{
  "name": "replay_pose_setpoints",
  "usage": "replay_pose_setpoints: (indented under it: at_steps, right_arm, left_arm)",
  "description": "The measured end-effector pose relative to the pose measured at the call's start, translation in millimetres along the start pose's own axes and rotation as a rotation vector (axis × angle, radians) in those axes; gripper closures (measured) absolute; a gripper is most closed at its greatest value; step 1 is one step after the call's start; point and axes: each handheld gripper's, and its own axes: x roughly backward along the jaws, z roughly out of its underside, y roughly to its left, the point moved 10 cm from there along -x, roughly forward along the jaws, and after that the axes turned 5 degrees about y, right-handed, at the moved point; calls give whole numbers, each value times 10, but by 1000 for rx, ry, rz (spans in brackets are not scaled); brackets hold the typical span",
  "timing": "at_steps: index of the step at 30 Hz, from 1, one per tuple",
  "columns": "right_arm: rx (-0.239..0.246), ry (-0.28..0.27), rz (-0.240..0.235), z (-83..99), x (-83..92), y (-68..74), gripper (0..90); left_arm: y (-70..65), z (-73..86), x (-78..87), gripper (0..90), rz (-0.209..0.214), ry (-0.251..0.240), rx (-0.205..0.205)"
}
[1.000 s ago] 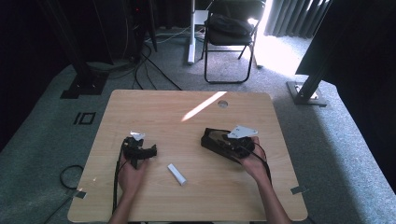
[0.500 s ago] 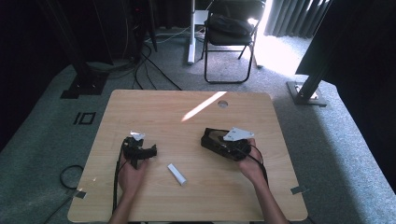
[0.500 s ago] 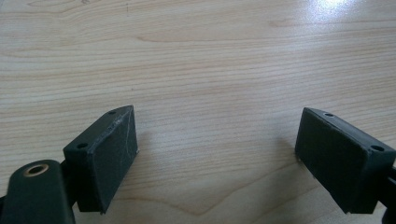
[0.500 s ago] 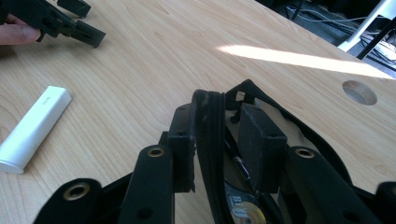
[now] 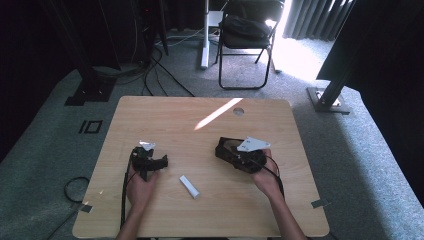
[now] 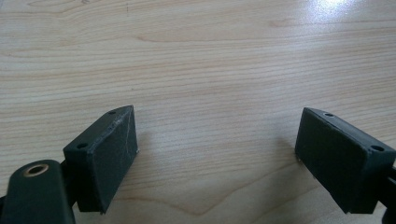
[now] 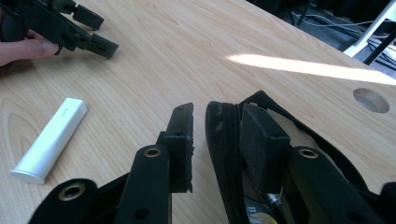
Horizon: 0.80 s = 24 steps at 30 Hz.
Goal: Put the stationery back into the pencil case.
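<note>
Pouch (image 7: 233, 154), black w/ zip edge, lies on table (image 5: 200, 107) toward its right side; my right tongs (image 7: 215, 140) straddle its rim, one jaw inside, one outside w/ a gap to the fabric, jaws just been opening; white stick (image 5: 189, 186) lies near table's middle, apart from both; left tongs (image 6: 217, 149) rest low over bare wood, jaws wide apart, nothing btwn them.

Bare table (image 5: 165, 120) lies open; only the white stick (image 5: 189, 186) sits between both grippers.
</note>
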Motion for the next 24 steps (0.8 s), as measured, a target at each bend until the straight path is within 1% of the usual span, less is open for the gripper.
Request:
replay_pose_setpoints:
  at_steps: [8, 18, 24]
  right_arm:
    - [-5, -16, -12, -44, 21, 45, 646]
    - [15, -25, -22, -91, 29, 139, 638]
    - [13, -25, -31, -87, 2, 201, 626]
  left_arm:
    - [0, 0, 0, 133, 0, 0, 0]
    - [0, 0, 0, 133, 0, 0, 0]
    - [0, 0, 0, 133, 0, 0, 0]
